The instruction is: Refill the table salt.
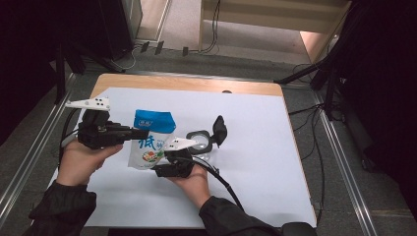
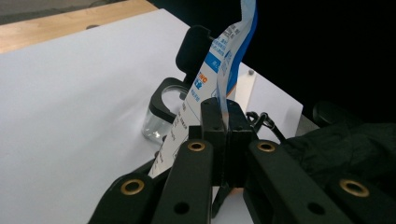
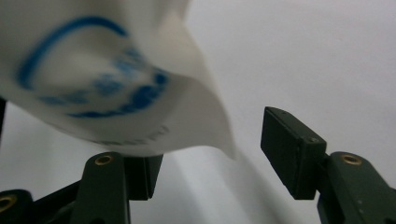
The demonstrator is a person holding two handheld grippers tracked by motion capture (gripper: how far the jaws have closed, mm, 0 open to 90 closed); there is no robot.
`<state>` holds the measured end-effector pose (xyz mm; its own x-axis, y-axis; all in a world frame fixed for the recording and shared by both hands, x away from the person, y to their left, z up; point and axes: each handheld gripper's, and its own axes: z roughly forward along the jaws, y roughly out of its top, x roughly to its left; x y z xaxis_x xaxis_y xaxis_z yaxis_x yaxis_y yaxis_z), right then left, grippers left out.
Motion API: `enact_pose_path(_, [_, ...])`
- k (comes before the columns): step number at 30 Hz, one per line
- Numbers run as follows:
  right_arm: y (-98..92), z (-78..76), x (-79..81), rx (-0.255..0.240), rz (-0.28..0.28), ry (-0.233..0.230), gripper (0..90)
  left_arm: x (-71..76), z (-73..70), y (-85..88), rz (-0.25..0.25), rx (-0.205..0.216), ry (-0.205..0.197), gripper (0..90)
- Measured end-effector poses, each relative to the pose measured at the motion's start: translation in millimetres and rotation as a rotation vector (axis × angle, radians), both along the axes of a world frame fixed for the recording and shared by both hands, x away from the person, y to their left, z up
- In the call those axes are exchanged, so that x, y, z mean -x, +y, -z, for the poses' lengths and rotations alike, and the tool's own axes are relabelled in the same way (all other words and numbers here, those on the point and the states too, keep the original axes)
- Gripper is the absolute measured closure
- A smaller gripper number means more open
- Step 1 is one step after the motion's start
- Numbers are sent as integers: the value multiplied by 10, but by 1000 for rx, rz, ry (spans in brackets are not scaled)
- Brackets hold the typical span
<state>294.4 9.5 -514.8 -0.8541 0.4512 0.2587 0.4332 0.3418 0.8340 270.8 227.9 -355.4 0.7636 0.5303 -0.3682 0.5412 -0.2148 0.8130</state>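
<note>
Two grippers meet on one blue-and-white pouch (image 1: 149,138), which stands upright on the white sheet (image 1: 255,147) covering the desk (image 1: 187,84). Nearest the person in the high view, the right gripper (image 1: 162,164) sits at the pouch's lower right corner; its own view adds what the high view cannot, jaws standing apart with the blurred bottom edge of the pouch (image 3: 116,88) hanging over the left jaw and clear of the right, so nothing is pinched. A little farther off, the left gripper (image 1: 140,133) comes in from the pouch's left side, and its own view shows the jaws clamped tight on the thin edge of the pouch (image 2: 224,70). Beyond the pouch stands a clear glass jar (image 1: 200,140) with its black lid (image 1: 219,130) flipped up; the left gripper view cuts part of it off behind the pouch. Print on the pouch is too small to read.
</note>
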Motion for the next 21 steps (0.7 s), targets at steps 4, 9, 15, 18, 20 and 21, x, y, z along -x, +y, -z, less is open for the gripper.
enact_pose_path(4, [17, -27, 70, 13, -25, -43, 418, -5, 11, 4, -27, -26, -10, 900])
enact_pose_path(9, [17, -14, 127, 22, -54, -94, 415, -28, 37, -18, -43, -36, -11, 900])
enact_pose_path(15, [19, -7, 149, 44, -69, -123, 439, -70, 86, -130, -28, -27, -1, 887])
enact_pose_path(18, [9, 15, 176, 64, -72, -145, 479, -96, 126, -170, -15, -44, 6, 863])
enact_pose_path(20, [6, 20, 179, 68, -72, -150, 493, -110, 148, -184, 3, -48, 11, 838])
enact_pose_path(21, [0, 15, 184, 68, -69, -155, 520, -121, 164, -193, 17, -60, 18, 825])
